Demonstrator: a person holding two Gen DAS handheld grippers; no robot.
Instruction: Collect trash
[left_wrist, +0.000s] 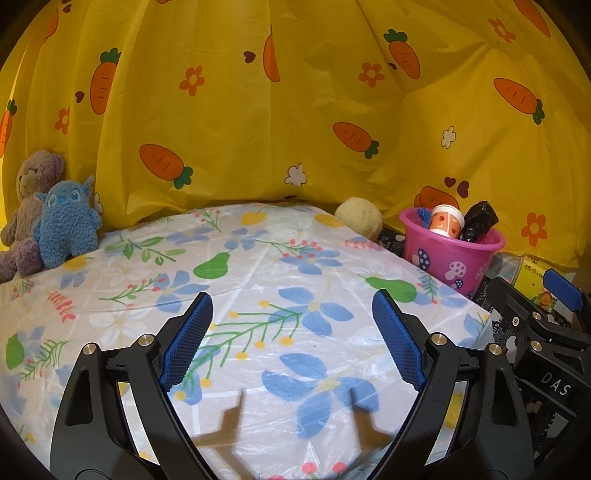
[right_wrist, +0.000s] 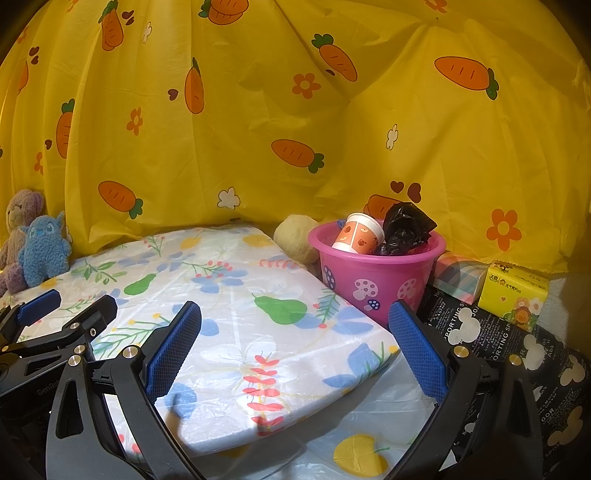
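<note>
A pink mushroom-print bucket (left_wrist: 450, 254) (right_wrist: 373, 273) stands at the right edge of the floral-covered table (left_wrist: 236, 280) (right_wrist: 221, 295). Inside it lie a tilted paper cup (left_wrist: 447, 221) (right_wrist: 358, 234) and a crumpled black plastic bag (left_wrist: 478, 221) (right_wrist: 406, 229). My left gripper (left_wrist: 291, 299) hovers open over the tabletop, left of the bucket, with nothing between its blue pads. My right gripper (right_wrist: 295, 306) is also open and empty, its right finger just in front of the bucket. Each gripper shows at the edge of the other's view.
A brown teddy bear (left_wrist: 33, 206) and a blue plush toy (left_wrist: 66, 225) sit at the far left. A cream ball (right_wrist: 295, 240) rests beside the bucket. Tissue packs (right_wrist: 513, 295) lie on a black printed cloth (right_wrist: 517, 354) to the right. A yellow carrot-print curtain (right_wrist: 258, 129) closes the back.
</note>
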